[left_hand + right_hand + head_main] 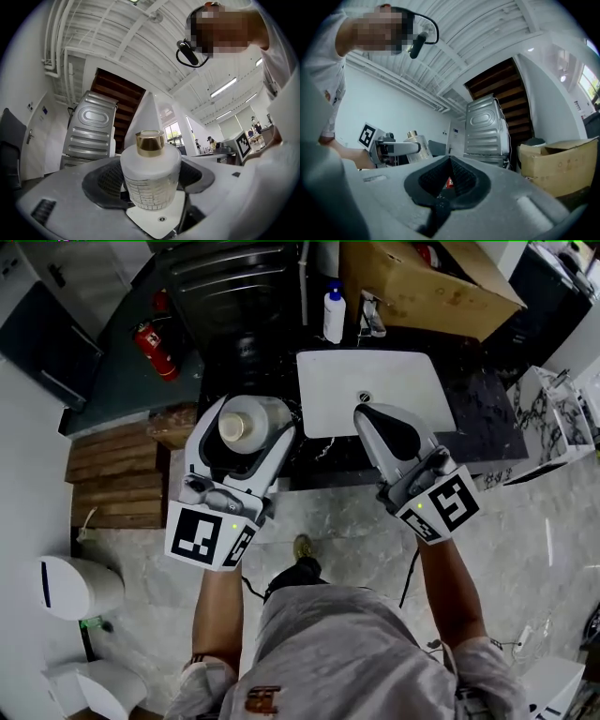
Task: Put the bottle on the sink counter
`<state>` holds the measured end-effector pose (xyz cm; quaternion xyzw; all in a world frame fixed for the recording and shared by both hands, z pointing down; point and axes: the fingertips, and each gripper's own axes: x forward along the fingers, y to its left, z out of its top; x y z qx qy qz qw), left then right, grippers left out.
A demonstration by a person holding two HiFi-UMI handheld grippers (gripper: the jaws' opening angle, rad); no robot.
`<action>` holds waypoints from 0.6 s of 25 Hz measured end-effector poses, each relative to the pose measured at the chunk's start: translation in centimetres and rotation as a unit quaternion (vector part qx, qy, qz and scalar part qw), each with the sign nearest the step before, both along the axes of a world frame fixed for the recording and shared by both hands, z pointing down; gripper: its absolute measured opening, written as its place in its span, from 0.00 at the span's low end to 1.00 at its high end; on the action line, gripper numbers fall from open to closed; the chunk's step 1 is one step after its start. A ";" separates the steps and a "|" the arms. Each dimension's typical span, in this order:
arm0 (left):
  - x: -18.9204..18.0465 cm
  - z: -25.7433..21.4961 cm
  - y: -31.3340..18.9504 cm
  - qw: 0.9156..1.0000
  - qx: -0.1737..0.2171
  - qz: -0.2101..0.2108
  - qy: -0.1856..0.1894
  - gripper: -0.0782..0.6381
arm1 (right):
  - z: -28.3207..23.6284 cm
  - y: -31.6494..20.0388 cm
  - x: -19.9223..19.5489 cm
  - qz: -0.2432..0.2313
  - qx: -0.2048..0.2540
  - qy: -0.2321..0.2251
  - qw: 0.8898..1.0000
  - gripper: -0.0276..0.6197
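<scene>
A round frosted-glass bottle (243,426) with a gold cap stands upright between the jaws of my left gripper (249,439), which is shut on its body. In the left gripper view the bottle (151,174) fills the middle, with the dark pads (105,180) pressed against both sides. It hangs in front of the left end of the dark sink counter (487,418), just left of the white sink basin (375,381). My right gripper (373,416) is shut and empty over the basin's front edge. In the right gripper view its jaws (450,164) are closed and the held bottle (415,142) shows at the left.
A white soap bottle (334,313) and a tap (371,317) stand behind the basin. A cardboard box (422,282) sits at the back right and a metal appliance (234,282) at the back left. A red fire extinguisher (155,348), wooden pallet (117,474) and white bin (80,585) are to the left.
</scene>
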<state>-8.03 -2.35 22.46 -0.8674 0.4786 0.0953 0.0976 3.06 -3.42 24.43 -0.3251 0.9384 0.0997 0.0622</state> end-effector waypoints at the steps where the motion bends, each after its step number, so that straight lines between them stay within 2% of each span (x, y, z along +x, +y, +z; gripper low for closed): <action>1: -0.5 0.1 -1.2 1.000 -0.001 0.005 -0.001 0.57 | 0.1 -1.2 -0.6 0.004 -0.002 0.003 1.000 0.04; 7: -2.7 0.8 -7.5 1.000 -0.009 0.023 -0.006 0.57 | 0.3 -6.7 -3.3 0.018 -0.005 0.017 1.000 0.04; 15: -4.0 2.0 -13.6 0.999 -0.034 0.028 -0.004 0.57 | 1.2 -11.9 -3.8 0.034 -0.019 0.022 0.999 0.04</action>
